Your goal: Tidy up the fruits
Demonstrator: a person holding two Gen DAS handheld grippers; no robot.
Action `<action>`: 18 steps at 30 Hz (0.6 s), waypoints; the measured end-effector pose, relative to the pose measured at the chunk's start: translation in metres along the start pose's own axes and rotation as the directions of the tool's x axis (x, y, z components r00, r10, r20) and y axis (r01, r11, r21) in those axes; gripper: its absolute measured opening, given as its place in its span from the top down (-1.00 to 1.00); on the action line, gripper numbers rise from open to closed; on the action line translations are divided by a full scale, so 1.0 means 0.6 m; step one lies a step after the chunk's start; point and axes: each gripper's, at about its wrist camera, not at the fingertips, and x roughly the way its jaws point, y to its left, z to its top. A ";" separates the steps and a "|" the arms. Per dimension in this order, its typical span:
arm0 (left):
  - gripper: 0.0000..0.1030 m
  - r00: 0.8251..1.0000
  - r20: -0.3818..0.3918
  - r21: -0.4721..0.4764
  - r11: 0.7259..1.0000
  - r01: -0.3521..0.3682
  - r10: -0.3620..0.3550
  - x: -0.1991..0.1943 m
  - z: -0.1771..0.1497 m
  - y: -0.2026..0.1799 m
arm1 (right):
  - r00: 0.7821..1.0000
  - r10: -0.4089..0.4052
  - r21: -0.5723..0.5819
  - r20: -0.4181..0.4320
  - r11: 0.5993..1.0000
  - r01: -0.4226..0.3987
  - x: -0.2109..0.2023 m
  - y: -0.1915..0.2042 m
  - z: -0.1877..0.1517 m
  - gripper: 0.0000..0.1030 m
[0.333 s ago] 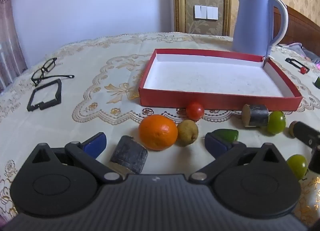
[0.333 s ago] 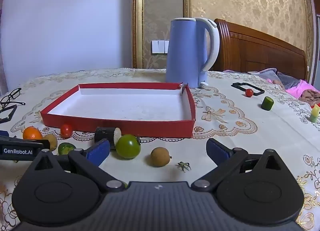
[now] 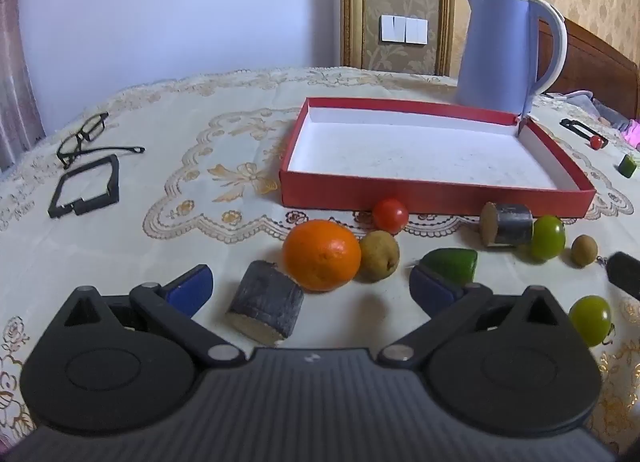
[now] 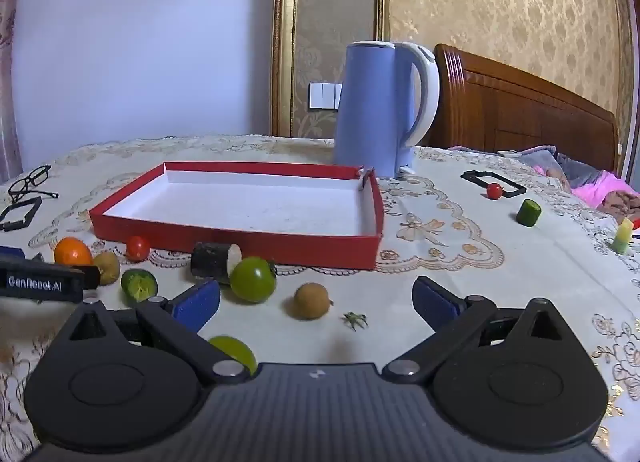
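Observation:
An empty red tray [image 3: 436, 198] [image 4: 240, 240] lies on the table. In front of it lie an orange [image 3: 321, 255], a brown pear-like fruit [image 3: 379, 256], a red tomato [image 3: 390, 215], a green tomato [image 3: 548, 237] [image 4: 253, 279], a small brown fruit [image 4: 311, 301] and dark cut pieces [image 3: 264, 307] [image 4: 214, 261]. My left gripper [image 3: 310, 290] is open and empty, just short of the orange. My right gripper [image 4: 316, 302] is open and empty, with the small brown fruit between its fingers' line.
A blue kettle [image 4: 384, 110] stands behind the tray. Glasses [image 3: 86, 138] and a black frame [image 3: 86, 192] lie at the left. A small tomato [image 4: 495, 190], a cucumber piece [image 4: 528, 213] and another black frame lie at the right. A wooden headboard is behind.
Both grippers have risen and tilted slightly; the views shift a little. Nothing on the table has moved.

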 end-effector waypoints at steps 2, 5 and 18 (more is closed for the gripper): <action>-1.00 1.000 0.004 0.001 1.000 0.015 -0.015 0.001 -0.004 0.001 | 1.000 0.014 0.011 0.001 1.000 -0.014 -0.008 -0.008 -0.006 -1.00; -1.00 1.000 0.014 0.009 1.000 0.026 -0.026 0.003 -0.007 -0.001 | 1.000 0.013 0.010 0.007 1.000 -0.014 -0.015 -0.013 -0.013 -1.00; -1.00 0.999 -0.001 -0.015 0.999 0.036 -0.036 0.010 -0.008 0.004 | 0.997 0.078 -0.026 0.002 0.997 -0.078 -0.028 0.009 -0.014 -1.00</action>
